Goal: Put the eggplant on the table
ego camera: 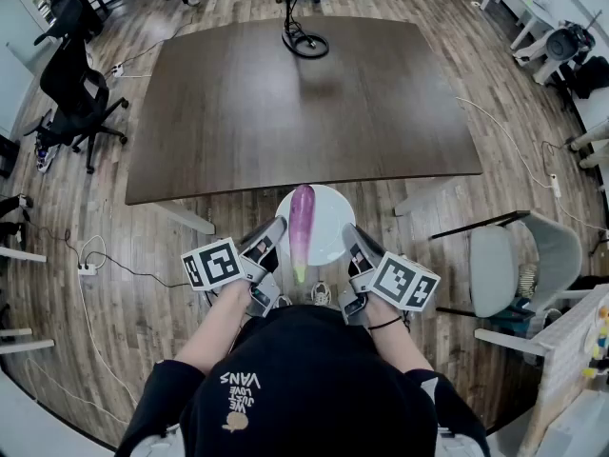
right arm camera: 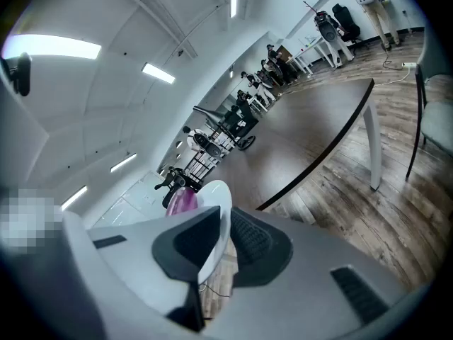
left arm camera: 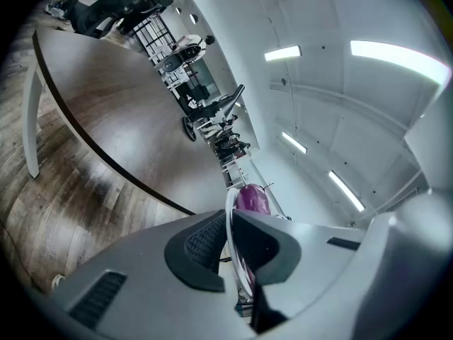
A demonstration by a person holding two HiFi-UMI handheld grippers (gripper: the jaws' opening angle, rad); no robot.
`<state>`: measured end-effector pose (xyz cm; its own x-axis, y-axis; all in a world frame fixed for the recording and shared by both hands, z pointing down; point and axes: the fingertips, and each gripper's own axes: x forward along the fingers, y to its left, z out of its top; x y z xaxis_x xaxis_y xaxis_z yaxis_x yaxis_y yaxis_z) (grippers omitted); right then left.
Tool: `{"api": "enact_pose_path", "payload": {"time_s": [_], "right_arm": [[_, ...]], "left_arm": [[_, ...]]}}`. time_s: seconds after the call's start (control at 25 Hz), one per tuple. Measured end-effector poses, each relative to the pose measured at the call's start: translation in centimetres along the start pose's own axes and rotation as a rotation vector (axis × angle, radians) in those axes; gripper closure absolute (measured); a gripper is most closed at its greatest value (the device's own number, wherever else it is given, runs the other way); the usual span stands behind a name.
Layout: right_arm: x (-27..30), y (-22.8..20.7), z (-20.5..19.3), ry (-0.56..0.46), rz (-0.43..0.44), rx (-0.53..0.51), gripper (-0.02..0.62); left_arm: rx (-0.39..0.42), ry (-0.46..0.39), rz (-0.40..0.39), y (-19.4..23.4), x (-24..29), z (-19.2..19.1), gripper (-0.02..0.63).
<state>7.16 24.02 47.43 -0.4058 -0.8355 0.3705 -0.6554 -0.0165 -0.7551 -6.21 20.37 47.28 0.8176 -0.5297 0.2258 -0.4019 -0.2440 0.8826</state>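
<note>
Black office chair (ego camera: 76,89) at upper left of the head view, on wood-plank floor (ego camera: 143,284). White power strip (ego camera: 86,268) with trailing cord at the left edge, lower down.

Dark brown table (ego camera: 238,112) fills the upper middle of the frame. A black cable loop (ego camera: 306,44) lies near its far edge.

Left gripper (ego camera: 276,227), lower centre-left: marker cube faces up, and the jaws are clamped on the left rim of a white plate (ego camera: 328,219). The left gripper view confirms it: the left gripper (left arm camera: 230,239) has both pads pinched tight on the thin plate (left arm camera: 229,214) edge, with the purple eggplant (left arm camera: 251,198) just past them.

Eggplant (ego camera: 302,222) lies lengthwise on the plate at bottom centre, purple end toward the table. Its green stem end points toward the person and reaches the near rim. The plate is held level between the two tools, just below the table's near edge in the frame and over the floor, not on the tabletop.

Right gripper (ego camera: 352,236), lower centre-right, grips the plate's right rim. In the right gripper view the right gripper (right arm camera: 219,239) is closed hard on the plate (right arm camera: 212,197), with the eggplant (right arm camera: 182,201) showing at left behind the rim.

Pale chair (ego camera: 514,265) at right, beside the table's right corner.
</note>
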Motion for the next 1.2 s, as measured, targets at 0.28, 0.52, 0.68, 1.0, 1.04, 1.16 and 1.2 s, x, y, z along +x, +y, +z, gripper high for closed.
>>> {"api": "enact_pose_path", "payload": {"time_s": [0.28,0.52,0.68,1.0,1.04,1.16,1.2], "right_arm": [[0.0,-0.1,-0.2,0.004,-0.007,0.004,0.557],[0.1,-0.1,0.0,-0.001,0.002,0.012,0.557],[-0.1,-0.2,-0.3,-0.001,0.02,0.038,0.558],[0.1,-0.7,-0.1,0.007,0.016,0.042,0.557],[0.1,-0.7,0.1,0.008,0.016,0.042,0.557],[0.3,-0.9,0.5,0.014,0.022,0.04,0.557],[0.4,-1.0,0.6,0.016,0.024,0.041,0.557]], "left_arm": [[-0.004,0.008,0.004,0.1,-0.1,-0.1,0.58],[-0.003,0.006,0.0,0.1,0.1,-0.1,0.58],[-0.006,0.004,0.002,0.1,0.0,-0.3,0.58],[-0.008,0.012,0.004,0.2,0.4,-0.4,0.58],[-0.007,0.012,0.004,0.2,0.5,-0.3,0.58],[-0.005,0.004,0.007,0.1,0.8,-0.1,0.58],[-0.005,0.001,0.008,0.1,0.9,-0.2,0.58]]}}
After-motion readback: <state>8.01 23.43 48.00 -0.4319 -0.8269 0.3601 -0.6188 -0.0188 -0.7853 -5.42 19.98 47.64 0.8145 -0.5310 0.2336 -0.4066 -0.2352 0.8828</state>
